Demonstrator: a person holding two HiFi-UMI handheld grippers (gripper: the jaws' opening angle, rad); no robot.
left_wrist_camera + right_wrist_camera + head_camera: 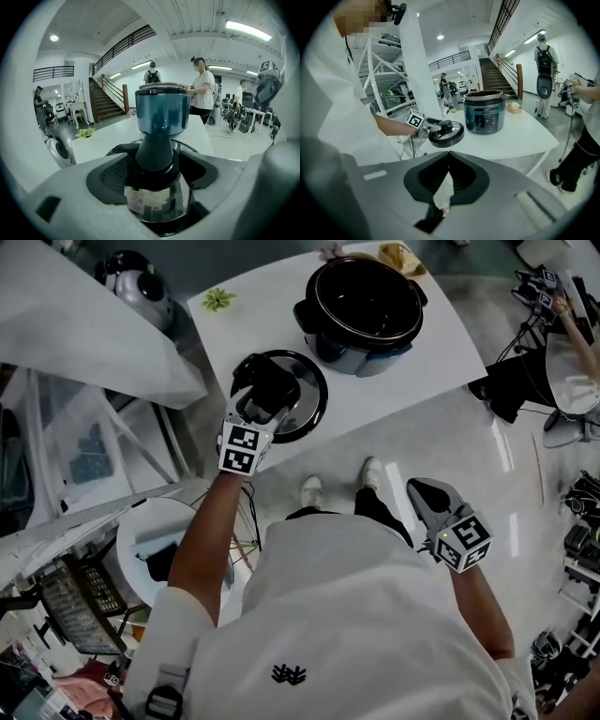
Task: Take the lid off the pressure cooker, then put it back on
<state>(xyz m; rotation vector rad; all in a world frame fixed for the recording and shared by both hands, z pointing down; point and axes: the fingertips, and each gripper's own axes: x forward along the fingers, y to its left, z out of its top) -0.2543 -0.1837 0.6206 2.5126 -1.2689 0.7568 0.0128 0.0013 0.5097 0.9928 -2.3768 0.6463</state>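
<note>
The pressure cooker (366, 298) stands open and lidless at the back of the white table (441, 343). Its dark blue body (162, 112) shows straight ahead in the left gripper view and further off (484, 112) in the right gripper view. The round lid (302, 401) is at the table's front edge, partly overhanging it. My left gripper (267, 390) is shut on the lid's black knob (154, 149). I cannot tell whether the lid (446, 133) rests on the table or hangs just above it. My right gripper (424, 491) hangs low beside my body, away from the table, jaws shut and empty (449, 157).
A small green plant (217, 299) sits at the table's back left and a small tray (401, 257) behind the cooker. A round white stool (155, 549) and cables lie below left. Equipment stands (562, 362) crowd the right. People (201, 89) stand beyond the table.
</note>
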